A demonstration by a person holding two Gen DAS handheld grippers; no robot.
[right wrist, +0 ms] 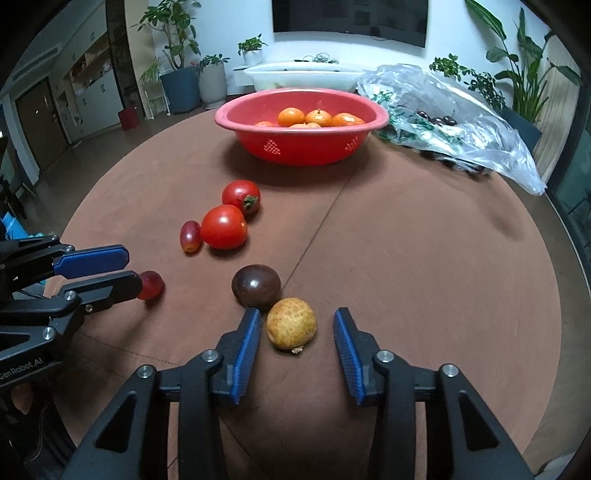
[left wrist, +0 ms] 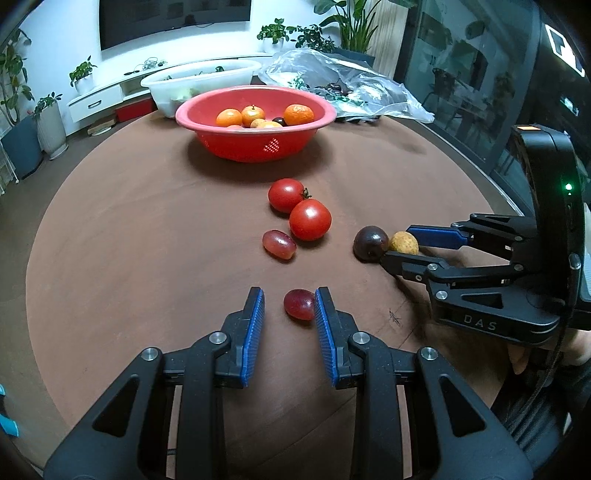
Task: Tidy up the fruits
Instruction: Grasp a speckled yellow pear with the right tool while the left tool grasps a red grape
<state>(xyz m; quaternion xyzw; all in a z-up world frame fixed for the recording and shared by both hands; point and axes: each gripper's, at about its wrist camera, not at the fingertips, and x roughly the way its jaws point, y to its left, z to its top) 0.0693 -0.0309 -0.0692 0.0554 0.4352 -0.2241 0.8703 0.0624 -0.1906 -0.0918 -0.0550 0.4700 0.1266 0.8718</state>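
Red bowl (left wrist: 255,125) sits far ahead of both jaws w/ oranges (left wrist: 299,113) & one dark fruit inside. White tub (left wrist: 199,83) behind it, clear bag (right wrist: 454,122) w/ dark cherries beside it. Left gripper (left wrist: 289,308): jaws wide, red grape (left wrist: 299,304) between them, touching one pad. Right gripper (right wrist: 297,332): jaws wide around tan fruit (right wrist: 291,324); dark plum (right wrist: 256,285) just ahead. Two tomatoes (left wrist: 309,219) & another grape (left wrist: 279,244) lie further out on the tabletop (left wrist: 147,240).

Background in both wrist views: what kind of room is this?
Probably a home living room. A dark wall-mounted TV hangs above a low white cabinet, and potted plants line the walls. The fruit lies on a round brown table beside a red colander bowl.
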